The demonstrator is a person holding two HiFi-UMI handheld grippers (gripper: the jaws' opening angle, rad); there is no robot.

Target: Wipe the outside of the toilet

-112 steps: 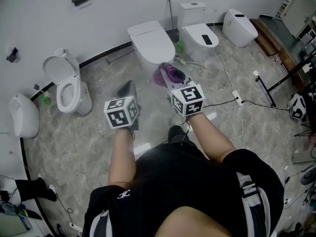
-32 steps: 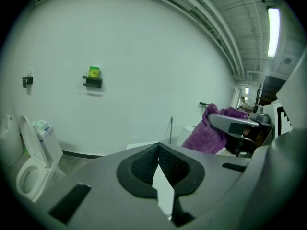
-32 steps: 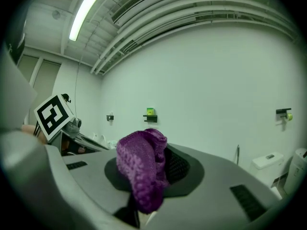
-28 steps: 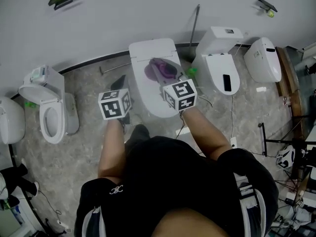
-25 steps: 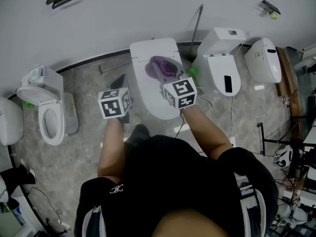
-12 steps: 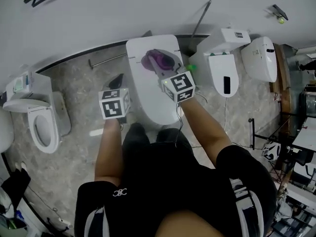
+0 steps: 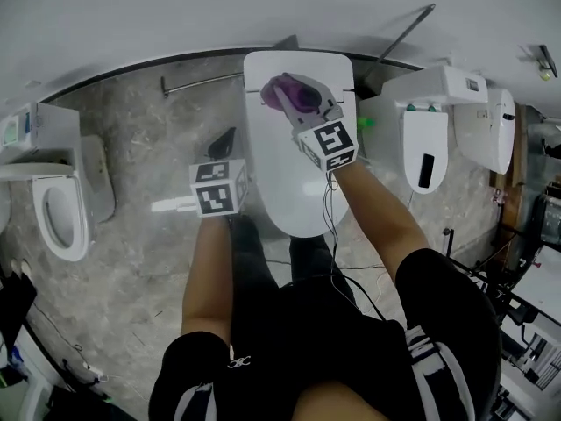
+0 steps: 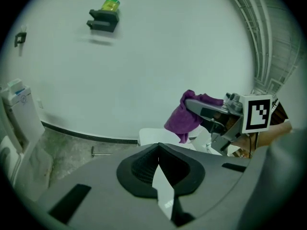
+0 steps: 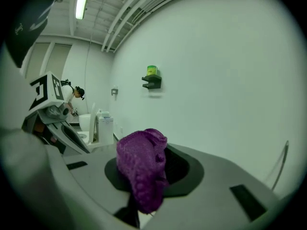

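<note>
Right gripper (image 7: 305, 103) is out over the back end of the toilet (image 7: 294, 182), fingers pinching a purple cloth (image 9: 141, 169). The cloth sits in a bunched wad, most of it spilling ahead of and below the fingertips. The closed lid lies right beneath those fingers. From the left gripper view the cloth looks just above the white top, not clearly touching.

Left gripper (image 7: 223, 143) hangs off to the side with the toilet's flank just to the right of its fingers. They're pressed together with nothing between them.

So the wipe looks like it's about to open, and here's what should make it a good one:
- Bring the cloth down until the loose part, not the fingertips, meets the porcelain. A hard finger on that glaze would likely skid and scrape.
- Tilt the fingers so the wad flattens and covers more shell on each pass.
- Work from the top beneath the fingers, then down the sides, in long overlapping strokes.
- Hold the pinch firm, since a dragged cloth may pull free.
- Keep the left gripper clear of the sweep.
</note>
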